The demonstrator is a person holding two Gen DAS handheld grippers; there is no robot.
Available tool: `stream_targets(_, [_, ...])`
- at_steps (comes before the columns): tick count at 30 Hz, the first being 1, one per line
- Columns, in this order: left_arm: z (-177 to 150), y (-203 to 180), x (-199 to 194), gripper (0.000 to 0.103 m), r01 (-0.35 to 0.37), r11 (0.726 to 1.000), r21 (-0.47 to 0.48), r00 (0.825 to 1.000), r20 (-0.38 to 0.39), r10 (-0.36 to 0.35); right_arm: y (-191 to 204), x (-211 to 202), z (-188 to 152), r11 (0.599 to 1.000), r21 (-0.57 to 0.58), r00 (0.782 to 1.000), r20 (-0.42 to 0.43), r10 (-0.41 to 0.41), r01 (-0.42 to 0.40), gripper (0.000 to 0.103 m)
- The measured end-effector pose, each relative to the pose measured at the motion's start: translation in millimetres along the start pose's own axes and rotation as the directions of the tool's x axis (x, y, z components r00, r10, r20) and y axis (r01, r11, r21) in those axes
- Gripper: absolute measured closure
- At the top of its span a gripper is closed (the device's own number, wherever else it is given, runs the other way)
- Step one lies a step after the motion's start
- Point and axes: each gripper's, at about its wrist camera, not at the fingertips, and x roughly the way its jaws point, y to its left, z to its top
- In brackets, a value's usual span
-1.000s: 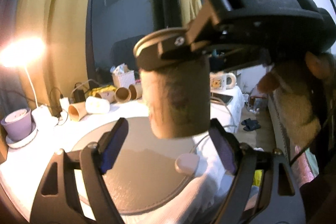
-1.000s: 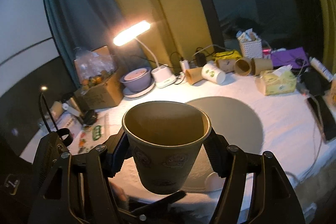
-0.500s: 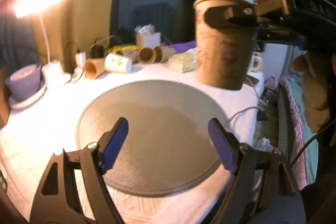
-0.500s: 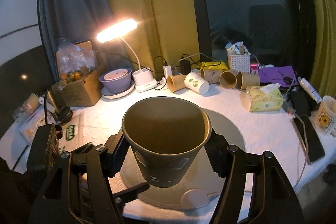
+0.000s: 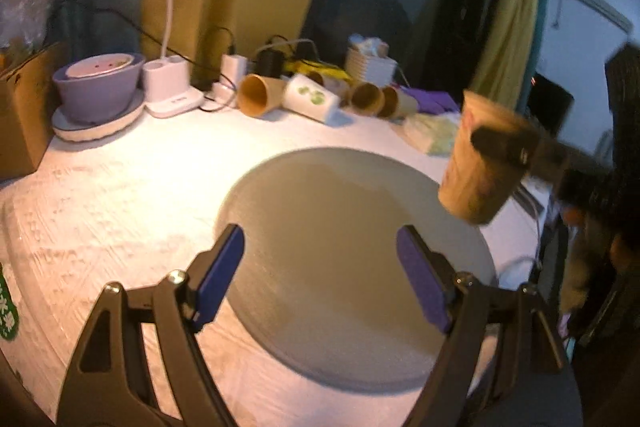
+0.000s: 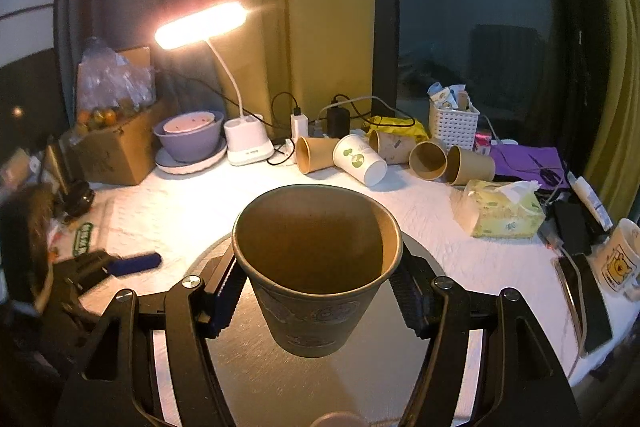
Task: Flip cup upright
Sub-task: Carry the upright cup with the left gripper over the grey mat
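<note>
A brown paper cup (image 6: pixel 318 267) stands upright, mouth up, held between the pads of my right gripper (image 6: pixel 320 291), which is shut on it just above the round grey mat (image 6: pixel 288 383). In the left wrist view the same cup (image 5: pixel 480 163) hangs over the right edge of the mat (image 5: pixel 340 247). My left gripper (image 5: pixel 320 275) is open and empty, over the near side of the mat, left of the cup. It also shows at the left of the right wrist view (image 6: pixel 120 267).
Several paper cups (image 6: pixel 360 157) lie on their sides at the back of the white table. A lit desk lamp (image 6: pixel 200 23), a purple bowl (image 6: pixel 188 137), a cardboard box (image 6: pixel 116 147), a tissue pack (image 6: pixel 504 211), a white basket (image 6: pixel 454 123), a phone (image 6: pixel 584 303) and a mug (image 6: pixel 620 263) are around.
My left gripper has drawn back and swung left, away from the cup. My right gripper has carried the upright cup lower over the mat.
</note>
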Motion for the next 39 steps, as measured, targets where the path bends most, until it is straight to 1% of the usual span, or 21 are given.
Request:
stream_targets(6, [13.1, 22.6, 13.2, 0.023, 0.005, 0.997, -0.082, 1.0, 0.019, -0.004, -2.0, 30.7, 0.7, 0.999, -0.028, 0.999, -0.021, -0.036, 0.035, 0.034])
stream_targets(10, [16.2, 28.5, 18.2, 0.023, 0.015, 0.995, -0.096, 1.0, 0.029, -0.012, -4.8, 50.1, 0.2, 0.999, -0.03, 0.998, -0.041, -0.046, 0.045, 0.034])
stream_targets(13, [16.7, 35.2, 25.5, 0.023, -0.005, 0.994, -0.108, 1.0, 0.015, 0.006, -6.4, 64.7, -0.2, 0.998, -0.032, 0.997, -0.048, -0.06, 0.058, 0.034])
stream_targets(18, [16.1, 47.0, 28.2, 0.023, -0.009, 0.989, -0.151, 1.0, 0.019, 0.012, -7.7, 88.8, 0.8, 0.997, -0.03, 0.995, -0.065, -0.071, 0.069, 0.034])
stream_targets(20, [15.5, 49.9, 30.3, 0.023, -0.012, 0.987, -0.159, 1.0, 0.015, 0.014, -6.6, 96.8, 2.1, 0.997, -0.033, 0.995, -0.073, -0.065, 0.063, 0.034])
stream_targets(28, [13.6, 58.3, 42.2, 0.023, -0.073, 0.982, -0.175, 0.997, -0.023, 0.071, -5.3, 121.5, 5.0, 0.998, -0.03, 0.994, -0.093, -0.056, 0.053, 0.034])
stream_targets(33, [11.2, 58.9, 48.2, 0.023, -0.078, 0.981, -0.176, 0.996, -0.049, 0.071, -7.8, 131.7, 4.0, 0.997, -0.025, 0.992, -0.106, -0.069, 0.067, 0.034])
stream_targets(39, [10.1, 58.5, 50.8, 0.023, -0.071, 0.982, -0.175, 0.996, -0.061, 0.061, -7.2, 136.3, 2.4, 0.997, -0.034, 0.988, -0.134, -0.079, 0.075, 0.034])
